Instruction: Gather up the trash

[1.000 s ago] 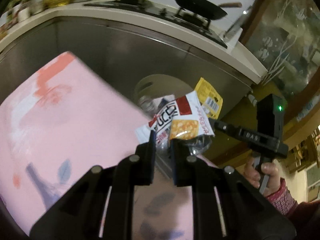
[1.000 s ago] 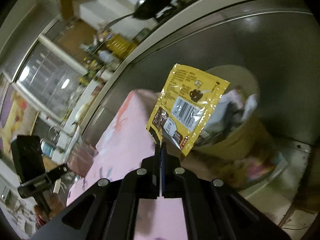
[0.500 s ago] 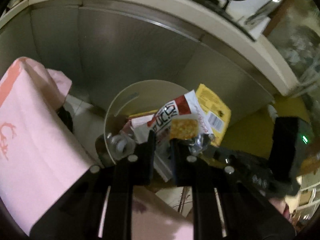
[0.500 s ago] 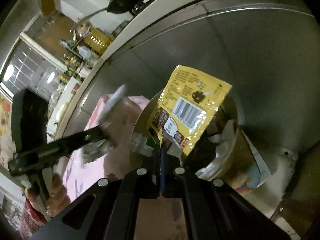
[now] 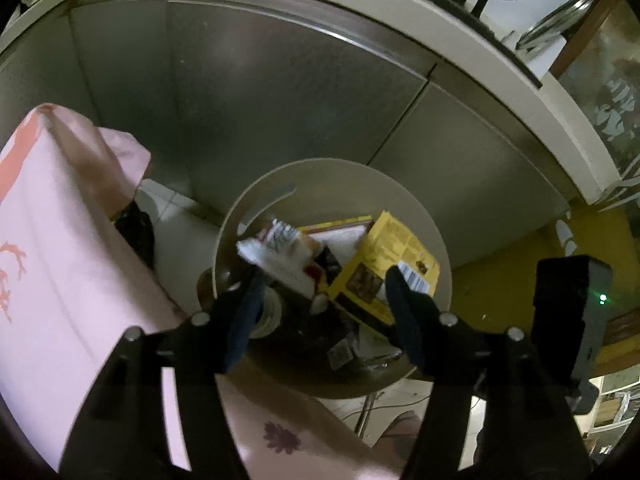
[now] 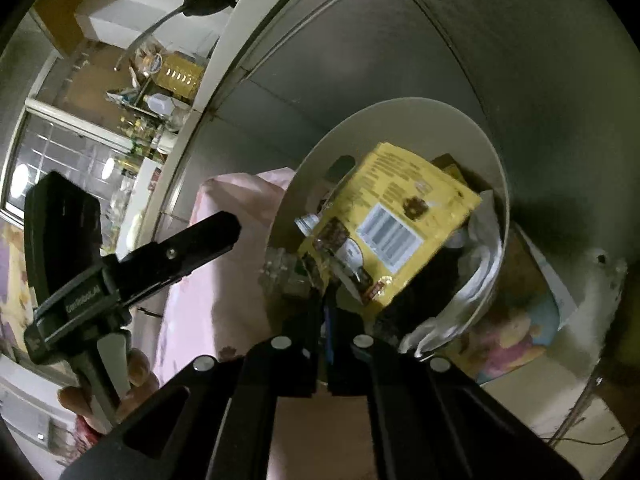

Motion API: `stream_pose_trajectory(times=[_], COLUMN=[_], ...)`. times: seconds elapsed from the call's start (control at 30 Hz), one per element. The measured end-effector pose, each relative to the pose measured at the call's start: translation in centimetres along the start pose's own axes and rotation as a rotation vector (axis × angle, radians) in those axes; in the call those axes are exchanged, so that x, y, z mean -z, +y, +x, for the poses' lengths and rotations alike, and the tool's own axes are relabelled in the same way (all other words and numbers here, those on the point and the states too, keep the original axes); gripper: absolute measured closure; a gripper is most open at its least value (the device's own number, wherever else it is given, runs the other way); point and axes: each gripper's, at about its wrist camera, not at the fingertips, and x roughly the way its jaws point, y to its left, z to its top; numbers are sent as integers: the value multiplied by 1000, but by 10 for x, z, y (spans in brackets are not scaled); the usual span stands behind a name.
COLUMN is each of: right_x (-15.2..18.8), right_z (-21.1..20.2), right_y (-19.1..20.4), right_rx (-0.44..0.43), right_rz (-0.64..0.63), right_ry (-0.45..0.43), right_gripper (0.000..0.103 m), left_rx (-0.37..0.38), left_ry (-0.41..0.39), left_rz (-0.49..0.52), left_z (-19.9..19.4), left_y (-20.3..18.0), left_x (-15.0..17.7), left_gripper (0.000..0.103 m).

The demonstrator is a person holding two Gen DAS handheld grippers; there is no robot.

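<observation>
While its jaws are opening, the left hand-held gripper (image 5: 324, 280) hovers above the white wrapper (image 5: 280, 252).

Bin (image 5: 436, 240) cream-white inside, rim pale; yellow packet (image 6: 396, 220) carried white barcode patch, brown picture panels, small dark print; white wrapper (image 5: 280, 252) showed grey striped code, red edge; tablecloth (image 5: 60, 248) pale pink, coral-red motifs, one mauve leaf print; cabinet front (image 5: 280, 92) dull grey steel; counter edge (image 5: 400, 12) off-white; grippers matt black, pads dark blue; green light dot on right gripper's body (image 5: 602, 300); floor paper (image 6: 516, 344) pastel cartoon print, yellow, pink, blue
</observation>
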Motion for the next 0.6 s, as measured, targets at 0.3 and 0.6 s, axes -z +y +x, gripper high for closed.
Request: stream_pose_trajectory(times=[0.3, 0.6], right_x=[-1, 47], right_z=[-20, -81], right_y=[9, 26], right_rx=[-37, -70], right_rz=[60, 72], right_ry=[-53, -246], right_gripper=[39, 39], left_rx=[24, -86], left_ry=[-54, -161], left_rz=[-6, 28], left_z=[-43, -97], left_y=[3, 1], left_x=[19, 67], left_gripper=[43, 43])
